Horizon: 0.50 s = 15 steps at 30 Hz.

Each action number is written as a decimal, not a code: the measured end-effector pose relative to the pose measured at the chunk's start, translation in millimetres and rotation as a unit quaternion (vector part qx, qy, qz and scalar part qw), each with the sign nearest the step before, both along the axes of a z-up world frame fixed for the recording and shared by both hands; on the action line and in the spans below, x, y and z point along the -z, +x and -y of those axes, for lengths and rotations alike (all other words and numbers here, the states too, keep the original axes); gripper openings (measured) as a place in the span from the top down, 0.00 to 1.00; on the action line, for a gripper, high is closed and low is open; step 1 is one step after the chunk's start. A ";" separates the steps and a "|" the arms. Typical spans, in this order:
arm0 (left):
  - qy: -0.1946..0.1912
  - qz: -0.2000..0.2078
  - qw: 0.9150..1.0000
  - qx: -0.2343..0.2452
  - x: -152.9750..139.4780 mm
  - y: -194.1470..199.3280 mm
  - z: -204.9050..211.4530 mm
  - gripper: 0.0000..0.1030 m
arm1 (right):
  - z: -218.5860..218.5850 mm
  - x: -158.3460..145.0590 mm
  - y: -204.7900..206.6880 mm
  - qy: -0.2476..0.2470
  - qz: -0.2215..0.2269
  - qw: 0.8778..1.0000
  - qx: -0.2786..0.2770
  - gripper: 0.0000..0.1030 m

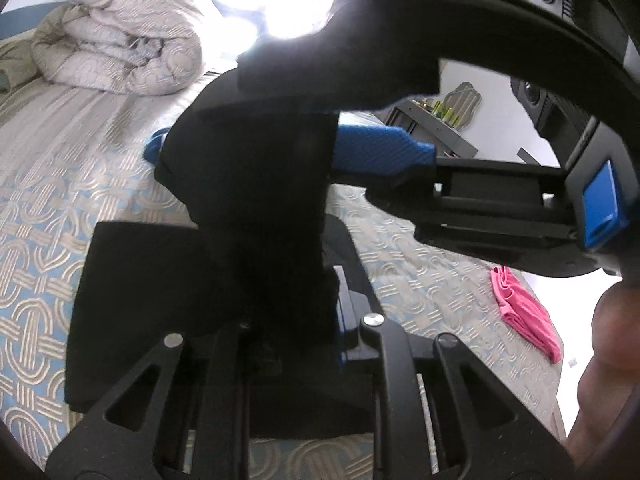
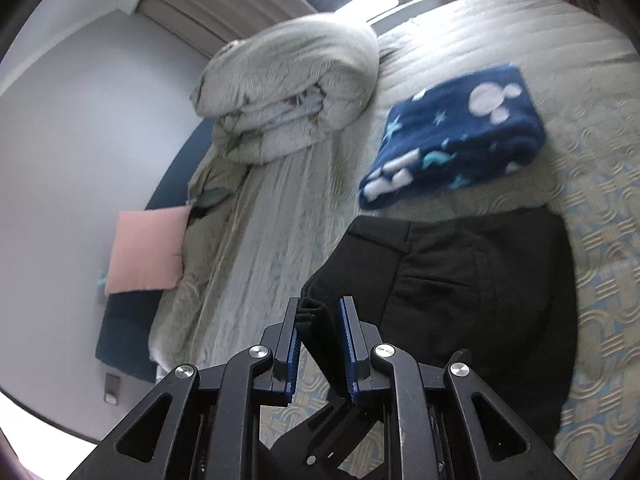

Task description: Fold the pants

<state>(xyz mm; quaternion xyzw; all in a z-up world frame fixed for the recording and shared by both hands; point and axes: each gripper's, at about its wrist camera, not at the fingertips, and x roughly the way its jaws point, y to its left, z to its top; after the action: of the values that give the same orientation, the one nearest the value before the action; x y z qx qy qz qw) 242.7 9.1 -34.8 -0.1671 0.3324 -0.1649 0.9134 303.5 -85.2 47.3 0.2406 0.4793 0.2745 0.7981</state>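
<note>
Where the patterned bedspread (image 2: pixel 600 280) ends, curtains (image 2: pixel 208 4) hang.

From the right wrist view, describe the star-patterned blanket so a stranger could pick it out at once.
Start at the big rolled quilt at the head of the bed. To its right lies the folded fleece blanket, just beyond the black pants. It alone is navy, with white mouse heads and pale stars.

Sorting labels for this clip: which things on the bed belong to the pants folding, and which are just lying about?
In the job: pants, left tool, right tool.
Lying about: duvet, blue blanket, pink pillow, pink cloth.
</note>
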 end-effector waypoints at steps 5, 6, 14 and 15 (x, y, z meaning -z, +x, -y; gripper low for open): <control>-0.022 -0.005 1.000 -0.006 10.3 -3.1 -21.7 0.80 | -24.9 15.7 1.8 0.001 -0.018 1.000 -0.014 0.83; -0.024 -0.004 1.000 -0.005 11.1 -4.1 -25.6 0.80 | -30.5 18.1 1.5 0.000 -0.020 1.000 -0.016 0.83; -0.023 -0.012 1.000 -0.007 32.6 -3.4 -67.5 0.52 | -68.3 35.9 5.9 -0.007 -0.026 0.999 -0.032 0.83; -0.020 -0.017 0.999 -0.020 36.8 -6.7 -73.6 0.39 | -73.0 41.9 7.1 -0.014 -0.028 0.999 -0.032 0.83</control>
<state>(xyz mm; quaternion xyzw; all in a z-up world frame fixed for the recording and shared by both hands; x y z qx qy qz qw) 236.1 82.8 -71.5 -0.1944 0.3413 -0.1500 0.9073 310.6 -12.2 5.5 0.2216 0.5126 0.2867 0.7784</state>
